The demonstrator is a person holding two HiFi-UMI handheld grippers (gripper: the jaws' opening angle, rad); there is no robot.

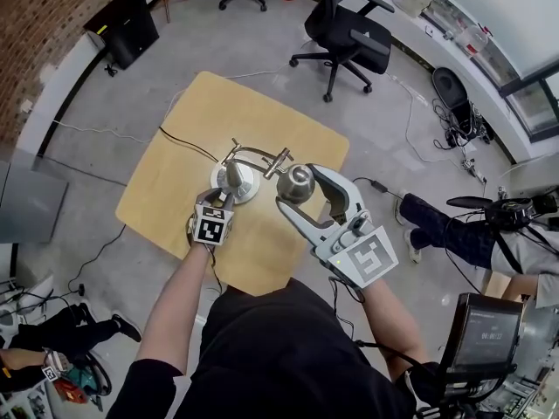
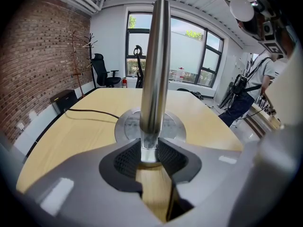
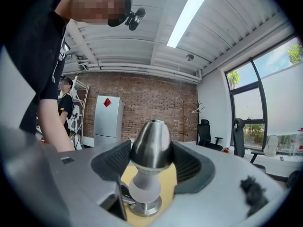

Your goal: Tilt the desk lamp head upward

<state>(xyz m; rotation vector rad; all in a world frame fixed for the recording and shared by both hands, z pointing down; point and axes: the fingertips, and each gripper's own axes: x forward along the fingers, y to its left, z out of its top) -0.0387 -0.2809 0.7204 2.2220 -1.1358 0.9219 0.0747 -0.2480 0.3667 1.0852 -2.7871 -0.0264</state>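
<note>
Head view: desk lamp stands mid-tabletop. On the left gripper the fingers pinch the stem just above the base. On the right gripper they clamp the lamp head, pads seemingly touching both flanks, though contact is hard to confirm. Risks: the polished, tapered head could squirt out of the pads as it tilts. A stiff joint could drag the base if the stem grip slips.

Office-type workroom. Brick wall, swivel office chairs, tall windows. Bare concrete floor with loose cables.
</note>
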